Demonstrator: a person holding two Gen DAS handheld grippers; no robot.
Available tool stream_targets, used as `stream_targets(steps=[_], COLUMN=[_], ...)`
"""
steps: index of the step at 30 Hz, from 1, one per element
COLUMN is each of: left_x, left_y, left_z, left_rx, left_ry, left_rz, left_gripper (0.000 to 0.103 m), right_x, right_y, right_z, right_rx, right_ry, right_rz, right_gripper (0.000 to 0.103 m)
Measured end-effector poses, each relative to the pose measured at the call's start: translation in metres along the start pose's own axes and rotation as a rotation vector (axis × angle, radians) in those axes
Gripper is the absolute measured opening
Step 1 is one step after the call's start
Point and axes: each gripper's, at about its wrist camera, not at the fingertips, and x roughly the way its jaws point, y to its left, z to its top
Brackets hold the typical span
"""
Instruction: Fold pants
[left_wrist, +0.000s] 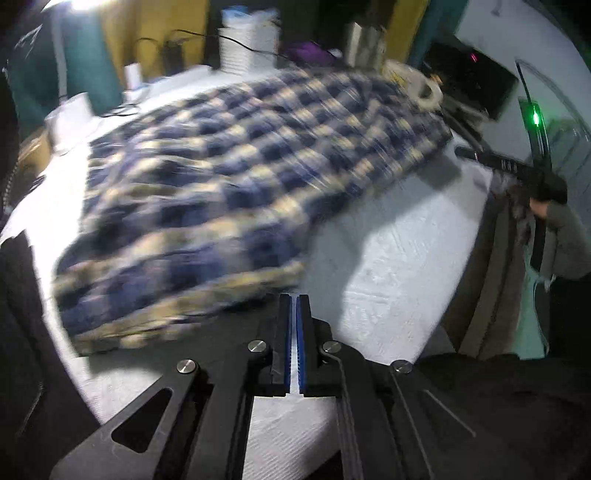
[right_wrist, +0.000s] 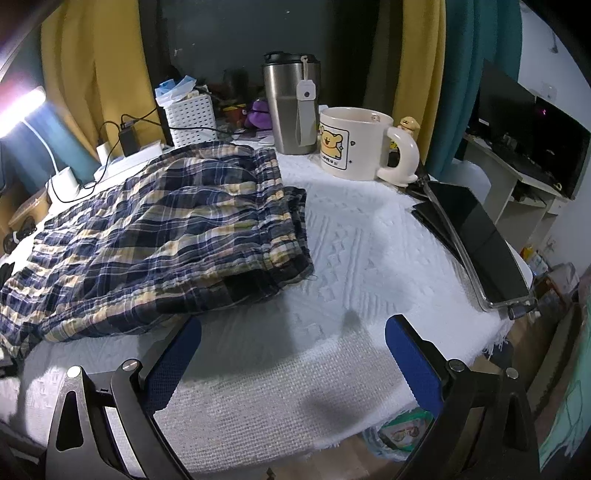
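Plaid cotton, navy and cream: the pants (right_wrist: 155, 236) lie on the white textured cloth covering the surface (right_wrist: 351, 258), toward its left side in the right wrist view, already doubled into a thick flat bundle with several layers stacked at the edge nearest the mug.

Progress, judged from how things lie: at least one fold looks done. Bundle is compact, but its edges are uneven and the top layer is wrinkled. Whether another fold is intended cannot be told; squaring up or one more halving seems the likely remainder.

Left claw (left_wrist: 294, 332): clenched, blue pads nearly touching, only white cloth visible through the slit, no plaid fabric between them. It sits just beside the near edge of the pants (left_wrist: 229, 192). That view is motion-blurred, so contact with the hem cannot be confirmed.

Right claw (right_wrist: 293, 354): released, jaws standing wide, hovering over bare cloth near the front edge, apart from the pants.

Count:
- pants: 1
- claws: 2
- steel tumbler (right_wrist: 290, 103): 1, behind the pants
- cream bear mug (right_wrist: 354, 142): 1, beside the tumbler
- white perforated basket (right_wrist: 190, 118): 1
- dark tablet-like slab (right_wrist: 476, 236): 1, at the right edge
- lit lamp bar (right_wrist: 22, 109): 1
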Motion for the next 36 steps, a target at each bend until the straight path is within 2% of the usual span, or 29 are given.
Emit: stream_targets(steps=[2,4,5,6,10,15,19,20,23,25,27,30,36], left_x=[-0.016,-0.030,-0.038,-0.043,-0.037,-0.017,0.007,0.012,0.027,0.034,0.038,0.042,0.038], left_y=[0.014,0.030,0.041,0.052,0.094,0.127,0.143,0.148,0.154,0.152,0.149,0.146,0.164], left_z=[0.003,0.009,0.012,0.015,0.031,0.051,0.065,0.066,0.069,0.071,0.072,0.073,0.074], left_rx=[-0.039,-0.077,-0.108,-0.136,-0.223,-0.241,-0.251,-0.259,-0.267,-0.246,-0.213,-0.172,-0.201], left_ry=[-0.040,-0.082,-0.113,-0.141,-0.156,-0.146,-0.114,-0.099,-0.068,-0.052,-0.042,-0.040,-0.059], left_rz=[0.025,0.041,0.054,0.069,0.120,0.111,0.143,0.142,0.135,0.138,0.155,0.195,0.252], left_gripper=[0.003,0.022,0.047,0.062,0.063,0.063,0.060,0.054,0.048,0.036,0.014,0.000,0.000], right_x=[0.001,0.001,0.001,0.002,0.007,0.017,0.025,0.027,0.033,0.035,0.039,0.043,0.047], right_y=[0.003,0.004,0.005,0.006,0.014,0.021,0.020,0.019,0.017,0.016,0.015,0.013,0.017], right_z=[0.003,0.008,0.011,0.014,0.026,0.037,0.044,0.045,0.047,0.047,0.047,0.046,0.046], right_rx=[-0.005,-0.002,0.005,0.010,0.001,-0.012,-0.003,0.002,0.009,0.010,0.012,0.017,0.011], right_ry=[-0.005,-0.013,-0.021,-0.025,-0.031,-0.023,-0.017,-0.015,-0.007,-0.002,0.006,0.014,0.021], right_rz=[0.000,0.003,0.009,0.016,0.030,0.037,0.029,0.026,0.019,0.016,0.012,0.009,0.022], right_gripper=[0.100,0.100,0.100,0.100,0.100,0.100,0.100,0.100,0.100,0.100,0.100,0.100,0.100])
